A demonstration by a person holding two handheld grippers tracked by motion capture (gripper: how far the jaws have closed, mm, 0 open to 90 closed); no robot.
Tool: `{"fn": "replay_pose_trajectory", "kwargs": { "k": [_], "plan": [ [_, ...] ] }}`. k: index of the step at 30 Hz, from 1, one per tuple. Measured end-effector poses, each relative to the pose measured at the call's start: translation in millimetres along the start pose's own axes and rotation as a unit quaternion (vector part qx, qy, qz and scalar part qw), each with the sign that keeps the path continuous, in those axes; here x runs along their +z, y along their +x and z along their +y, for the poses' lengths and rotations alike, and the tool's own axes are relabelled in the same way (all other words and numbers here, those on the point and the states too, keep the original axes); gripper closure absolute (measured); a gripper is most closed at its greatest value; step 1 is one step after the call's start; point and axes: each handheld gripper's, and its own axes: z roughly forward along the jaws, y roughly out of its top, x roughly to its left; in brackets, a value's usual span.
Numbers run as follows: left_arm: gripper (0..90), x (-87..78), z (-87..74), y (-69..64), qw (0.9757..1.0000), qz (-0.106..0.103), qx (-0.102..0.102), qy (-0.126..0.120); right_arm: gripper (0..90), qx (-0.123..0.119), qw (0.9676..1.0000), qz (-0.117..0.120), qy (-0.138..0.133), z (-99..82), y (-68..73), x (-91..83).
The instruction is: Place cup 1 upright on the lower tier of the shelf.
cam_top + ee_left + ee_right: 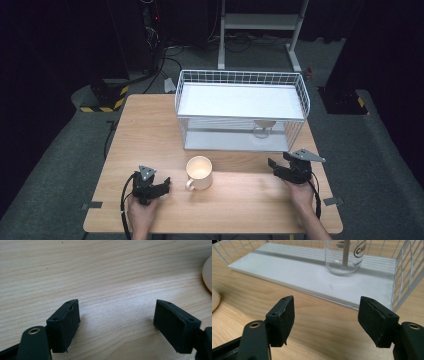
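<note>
1. Here the right hand-held gripper [276,166] hovers low over the bench [150,130], jaws spread and empty, aimed at the clear glass [344,257] standing upright on the lower shelf of the white wire rack [240,80].
2. The left hand-held gripper [166,183] rests near the bench's front edge, jaws likewise spread with nothing between them.
3. The cream mug [199,172] stands between the two, handle toward the person, probably awaiting its own place on the rack.
</note>
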Motion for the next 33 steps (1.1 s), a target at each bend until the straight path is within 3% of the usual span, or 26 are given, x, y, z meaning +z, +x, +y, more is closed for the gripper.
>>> {"fn": "replay_pose_trajectory", "kwargs": {
  "k": [23, 33],
  "plan": [
    [21.3, -0.2, 0.1, 0.2, 1.0000, 0.000, 0.001, 0.001, 29.9, 0.015, 0.9999, 0.001, -0.001, -28.5, -0.5, -21.8],
    [21.3, -0.1, 0.1, -0.1, 1.0000, 0.001, 0.000, 0.001, 30.0, 0.004, 0.9999, -0.010, 0.011, -40.7, 3.3, -26.0]
  ]
}}
